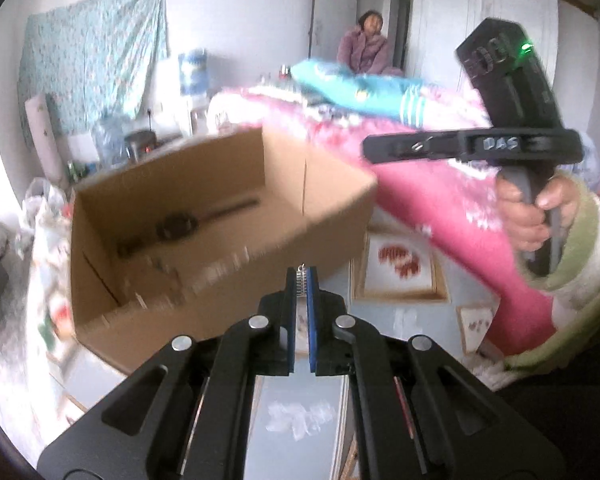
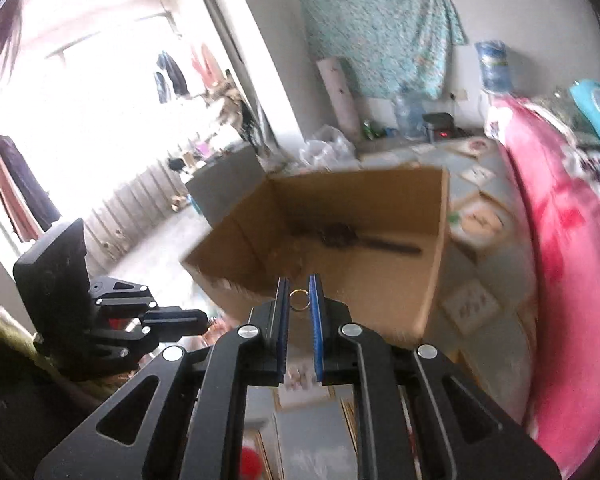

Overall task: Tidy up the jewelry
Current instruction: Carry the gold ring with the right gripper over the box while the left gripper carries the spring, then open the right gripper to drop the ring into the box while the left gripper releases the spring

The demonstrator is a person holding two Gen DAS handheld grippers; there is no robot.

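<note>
Jewelry sits pinched in both my tongs: a small silvery beaded piece (image 1: 301, 280) is clamped at the tips of my left gripper (image 1: 301, 286), jaws nearly together, and a thin gold ring (image 2: 299, 300) spans the narrow gap of my right gripper (image 2: 299, 294), touching both blue pads. Just beyond each pair of tips, mid-frame, lies the open cardboard box (image 1: 332, 196) with a dark long-handled item (image 1: 180, 226) on its floor. Only the left view shows my right hand (image 1: 534, 220) on its handle at the right edge, and a seated person (image 1: 364, 44) at the top. Only the right view shows bright hanging clothes (image 2: 172, 74) at upper left. Pink bedding (image 2: 572, 280) fills the right side.
</note>
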